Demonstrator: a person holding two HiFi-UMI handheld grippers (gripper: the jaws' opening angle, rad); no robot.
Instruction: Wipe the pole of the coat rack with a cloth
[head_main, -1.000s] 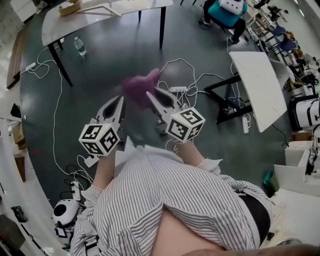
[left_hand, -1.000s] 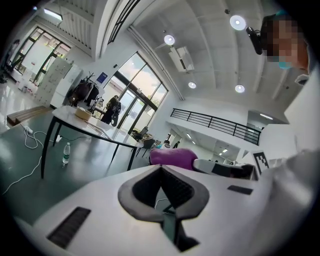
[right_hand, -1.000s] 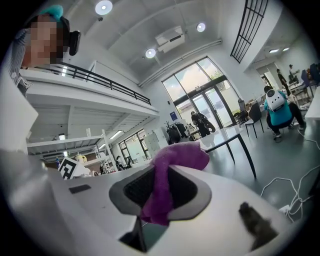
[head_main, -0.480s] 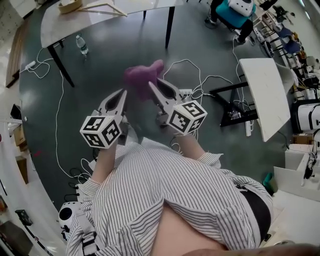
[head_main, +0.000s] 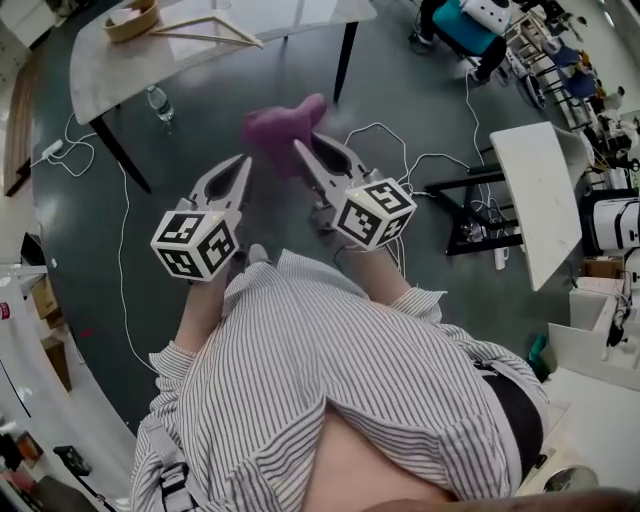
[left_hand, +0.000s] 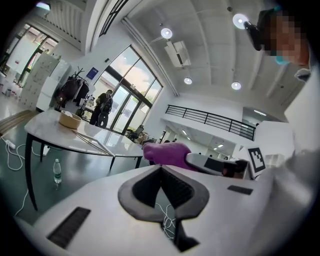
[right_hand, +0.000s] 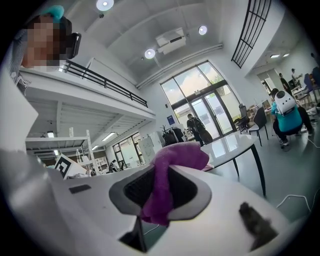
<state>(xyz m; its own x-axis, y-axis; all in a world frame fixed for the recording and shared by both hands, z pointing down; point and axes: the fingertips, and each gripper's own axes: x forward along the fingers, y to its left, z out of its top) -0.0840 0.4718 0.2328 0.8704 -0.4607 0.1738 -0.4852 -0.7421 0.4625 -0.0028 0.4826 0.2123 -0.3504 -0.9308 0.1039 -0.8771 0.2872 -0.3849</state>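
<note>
Purple cloth (head_main: 283, 130) is what the right gripper (head_main: 308, 148) carries. Its two jaws are clenched on the fabric. In the right gripper view the cloth (right_hand: 175, 159) passes between the dark pads, with one bunch standing above the jaws and one end hanging below them. In the head view the cloth sits at 12 o'clock from the tip of this gripper, in the air over the dark floor (head_main: 200, 130), and it touches no furniture.

The left gripper (head_main: 242, 162) is just beside the right one, at its 9 o'clock, and both point toward 12 o'clock of the head view. Its jaws are pressed together with nothing between them. In the left gripper view the pads (left_hand: 177, 190) meet in a thin line. The left marker cube (head_main: 195, 243) and the right marker cube (head_main: 373, 212) are close to the person's striped shirt (head_main: 330, 380).

The coat rack (left_hand: 75, 85) is far away. In the left gripper view it stands at 10 o'clock, near the glass doors, with dark coats on it, well apart from the cloth. Its pole is too small to see clearly.

At 11 o'clock of the head view there is a white table (head_main: 200, 55), with a round bowl (head_main: 132, 20) and a wooden hanger (head_main: 205, 30) on it. A water bottle (head_main: 158, 100) stands on the floor near a table leg. White cables (head_main: 400, 160) lie on the floor at 2 o'clock from the grippers.
</note>
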